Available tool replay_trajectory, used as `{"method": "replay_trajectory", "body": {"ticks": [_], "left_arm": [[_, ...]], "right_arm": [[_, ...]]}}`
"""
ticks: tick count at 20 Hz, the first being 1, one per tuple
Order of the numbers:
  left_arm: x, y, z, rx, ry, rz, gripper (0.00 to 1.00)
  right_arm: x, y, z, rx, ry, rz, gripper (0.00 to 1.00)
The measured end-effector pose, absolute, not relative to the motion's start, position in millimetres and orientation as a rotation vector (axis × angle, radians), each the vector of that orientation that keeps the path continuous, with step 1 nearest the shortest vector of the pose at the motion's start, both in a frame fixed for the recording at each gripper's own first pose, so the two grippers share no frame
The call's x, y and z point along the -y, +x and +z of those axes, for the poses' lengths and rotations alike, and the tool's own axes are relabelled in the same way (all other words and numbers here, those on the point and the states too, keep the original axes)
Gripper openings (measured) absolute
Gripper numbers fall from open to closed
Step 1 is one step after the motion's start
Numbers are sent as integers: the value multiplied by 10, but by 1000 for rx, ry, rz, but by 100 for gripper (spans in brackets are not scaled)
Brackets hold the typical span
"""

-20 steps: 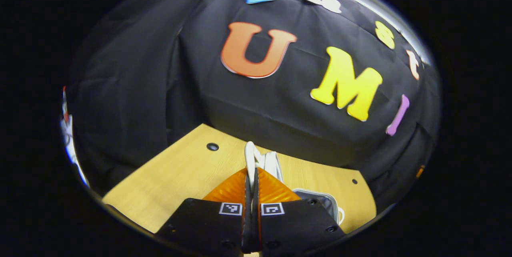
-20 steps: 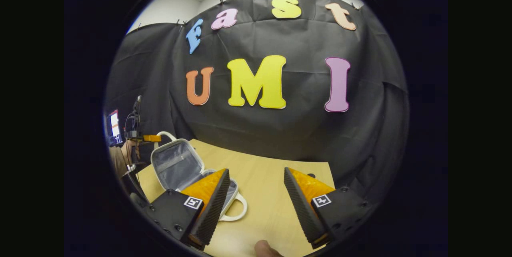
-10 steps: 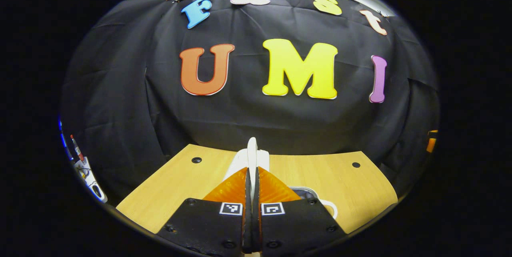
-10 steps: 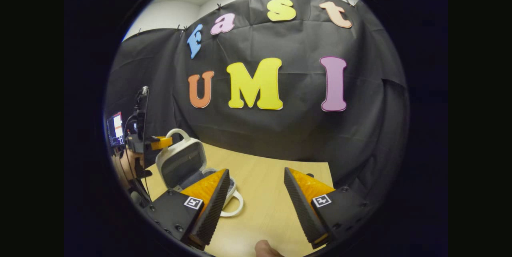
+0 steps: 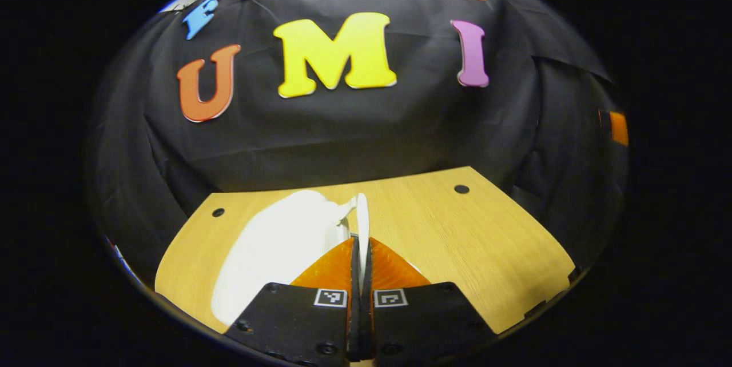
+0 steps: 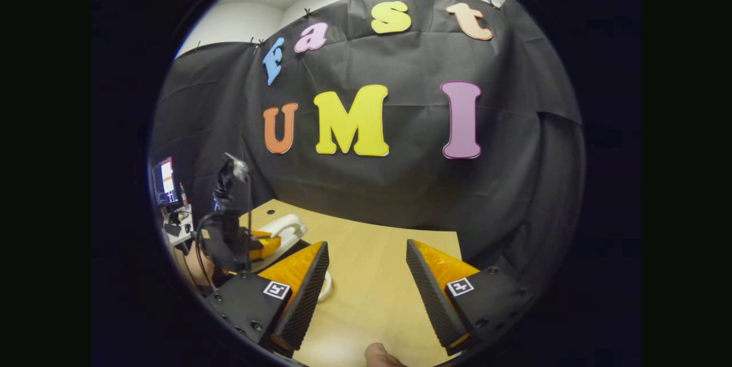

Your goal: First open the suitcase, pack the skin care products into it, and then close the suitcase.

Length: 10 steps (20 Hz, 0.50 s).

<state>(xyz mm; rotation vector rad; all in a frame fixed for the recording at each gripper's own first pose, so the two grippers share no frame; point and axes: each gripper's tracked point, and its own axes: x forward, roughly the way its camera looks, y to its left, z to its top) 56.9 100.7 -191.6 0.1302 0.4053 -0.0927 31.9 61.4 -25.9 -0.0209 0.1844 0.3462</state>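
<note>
The white suitcase (image 5: pixel 274 252) lies on the wooden table (image 5: pixel 457 241) with its lid down, its smooth top facing up in the left gripper view. My left gripper (image 5: pixel 360 241) is shut on the lid's thin white handle (image 5: pixel 361 215), which stands up between the fingers. In the right gripper view the suitcase (image 6: pixel 284 226) sits low at the left, and the left gripper (image 6: pixel 260 244), held by a hand, lies against it. My right gripper (image 6: pixel 366 246) hovers open over bare table (image 6: pixel 372 281), to the right of the suitcase, with nothing between its fingers.
The black cloth wall rises right behind the table's far edge. Small dark holes (image 5: pixel 461 188) mark the tabletop near its back corners. A lit monitor (image 6: pixel 166 181) and loose gear stand off the table's left side. A fingertip (image 6: pixel 377 355) shows at the bottom edge.
The left gripper has swung the lid by its handle from standing open down onto the case's base. The right gripper has stayed open in nearly the same place.
</note>
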Motion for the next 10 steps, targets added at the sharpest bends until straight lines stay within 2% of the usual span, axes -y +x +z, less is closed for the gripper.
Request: {"method": "replay_trajectory", "body": {"ticks": [3, 6, 10], "left_arm": [[-800, 622, -2248, -478, 157, -97, 4], [-689, 646, -2503, -540, 175, -98, 4], [-574, 672, -2763, -604, 170, -96, 11]], "right_arm": [[-408, 326, -292, -186, -34, 323, 77], [-224, 323, -339, -196, -40, 301, 81], [-123, 424, -339, -207, -24, 268, 80]]}}
